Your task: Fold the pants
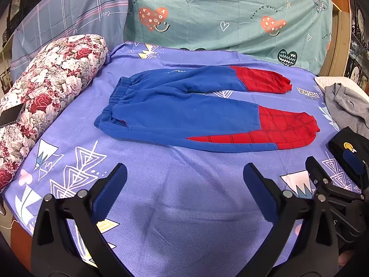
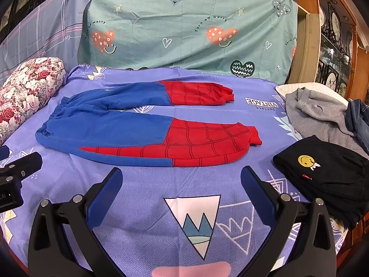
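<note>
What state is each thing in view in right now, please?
Pants: spread flat, unfolded, legs apart.
Left gripper: open, empty.
Right gripper: open, empty.
Black garment: folded, right of pants.
Grey garment: crumpled.
Floral pillow: lying left of the pants.

Blue-and-red pants (image 1: 196,108) spread flat on purple patterned bedsheet (image 1: 161,207).

Waistband to the left, red web-print cuffs to the right, legs slightly apart. Left gripper (image 1: 184,173) low in front, blue-padded fingers (image 1: 115,180) wide apart, holding nothing. Floral bolster (image 1: 46,92) along left edge; grey garment (image 1: 346,106) and what looks like a black garment (image 1: 346,143) at right, partly hidden.
</note>
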{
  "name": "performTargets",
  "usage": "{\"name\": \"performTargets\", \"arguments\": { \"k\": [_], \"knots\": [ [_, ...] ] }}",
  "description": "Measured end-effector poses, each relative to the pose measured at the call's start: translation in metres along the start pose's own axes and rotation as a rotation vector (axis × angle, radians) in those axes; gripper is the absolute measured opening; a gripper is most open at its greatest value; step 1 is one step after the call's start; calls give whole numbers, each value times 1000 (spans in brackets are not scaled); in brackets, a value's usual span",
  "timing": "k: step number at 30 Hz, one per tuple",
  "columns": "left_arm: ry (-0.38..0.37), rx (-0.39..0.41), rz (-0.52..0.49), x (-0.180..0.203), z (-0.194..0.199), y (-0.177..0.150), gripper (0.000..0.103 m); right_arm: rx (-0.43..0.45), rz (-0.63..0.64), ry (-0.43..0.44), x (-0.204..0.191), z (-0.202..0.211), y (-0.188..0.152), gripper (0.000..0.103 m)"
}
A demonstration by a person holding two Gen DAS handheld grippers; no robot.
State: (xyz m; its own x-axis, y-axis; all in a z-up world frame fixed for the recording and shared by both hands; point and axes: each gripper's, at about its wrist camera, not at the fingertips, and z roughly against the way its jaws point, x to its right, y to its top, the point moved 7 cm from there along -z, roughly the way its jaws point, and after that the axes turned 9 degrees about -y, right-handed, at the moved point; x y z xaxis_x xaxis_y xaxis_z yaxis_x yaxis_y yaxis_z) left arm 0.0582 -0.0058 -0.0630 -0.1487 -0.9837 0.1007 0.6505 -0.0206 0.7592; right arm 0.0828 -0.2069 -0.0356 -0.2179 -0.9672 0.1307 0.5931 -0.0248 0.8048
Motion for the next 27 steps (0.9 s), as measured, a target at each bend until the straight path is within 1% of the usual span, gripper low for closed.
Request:
{"name": "performTargets", "arguments": {
  "k": [8, 9, 10, 12, 14, 15, 16, 17, 19, 20, 23, 27],
  "knots": [
    [-4, -19, -4, -4, -10, -1, 101, -22, 1, 10, -1, -7, -2, 102],
    [-15, -31, 0, -6, -13, -1, 101, -29, 1, 19, -1, -9, -3, 102],
    [-47, -61, 20, -11, -19, -1, 101, -41, -2, 31, 0, -11, -4, 102],
    [-105, -103, 87, -26, -27, 1, 101, -63, -16, 43, 5, -16, -6, 102],
    [-156, -160, 214, -61, -40, 3, 101, -79, -33, 24, 15, -22, -7, 102],
    [-163, -173, 258, -73, -44, 3, 101, -87, -37, 13, 19, -26, -8, 102],
    [-162, -193, 337, -97, -51, 3, 101, -95, -41, 6, 23, -30, -9, 102],
    [-152, -203, 395, -116, -55, 3, 101, -106, -45, -2, 28, -36, -11, 102],
    [-140, -199, 468, -145, -62, 5, 101, -127, -58, -18, 36, -46, -12, 102],
    [-129, -202, 489, -156, -66, 6, 101, -156, -73, -18, 41, -53, -14, 102],
    [-102, -218, 533, -182, -79, 9, 101, -222, -128, 21, 47, -66, -16, 102],
    [-124, -267, 559, -192, -102, 17, 101, -224, -144, -6, 52, -75, -8, 102]
  ]
}}
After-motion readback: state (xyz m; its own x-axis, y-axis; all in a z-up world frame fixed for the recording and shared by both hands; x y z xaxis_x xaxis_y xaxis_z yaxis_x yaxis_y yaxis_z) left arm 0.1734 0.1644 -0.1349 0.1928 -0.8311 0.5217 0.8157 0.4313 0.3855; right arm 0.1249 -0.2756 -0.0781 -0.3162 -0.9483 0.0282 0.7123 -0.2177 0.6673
